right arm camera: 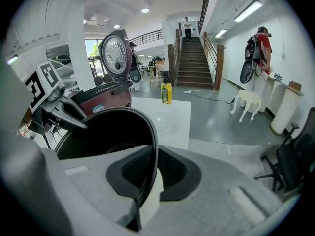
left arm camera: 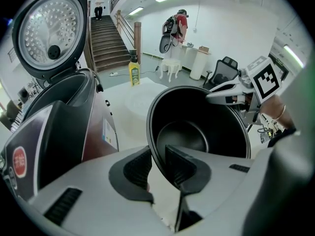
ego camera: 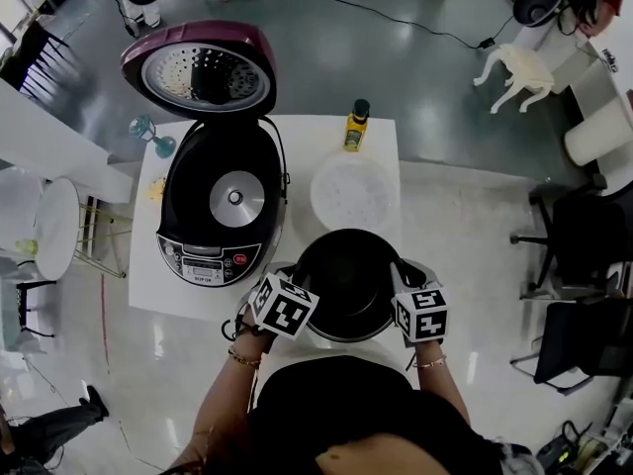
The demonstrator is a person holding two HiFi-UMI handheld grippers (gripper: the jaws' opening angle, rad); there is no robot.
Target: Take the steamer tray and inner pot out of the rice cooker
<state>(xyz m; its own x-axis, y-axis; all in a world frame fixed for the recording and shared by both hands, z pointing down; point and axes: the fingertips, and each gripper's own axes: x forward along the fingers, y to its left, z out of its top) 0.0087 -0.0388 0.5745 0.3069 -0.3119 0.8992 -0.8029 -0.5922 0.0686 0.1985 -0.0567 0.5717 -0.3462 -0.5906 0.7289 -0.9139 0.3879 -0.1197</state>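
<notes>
Left claw (left arm camera: 157, 167) and right claw (right arm camera: 147, 175) pinch opposite sides of the pot (ego camera: 348, 280) rim; rigid, slick, likely light.

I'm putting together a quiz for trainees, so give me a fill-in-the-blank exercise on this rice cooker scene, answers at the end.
The left gripper and the right gripper each clamp the black inner pot by its ____.
The rice cooker stands on the white table with its lid ____.
In the head view, the white steamer tray lies on the table to the ____ of the cooker.
Missing words: rim; open; right.
</notes>
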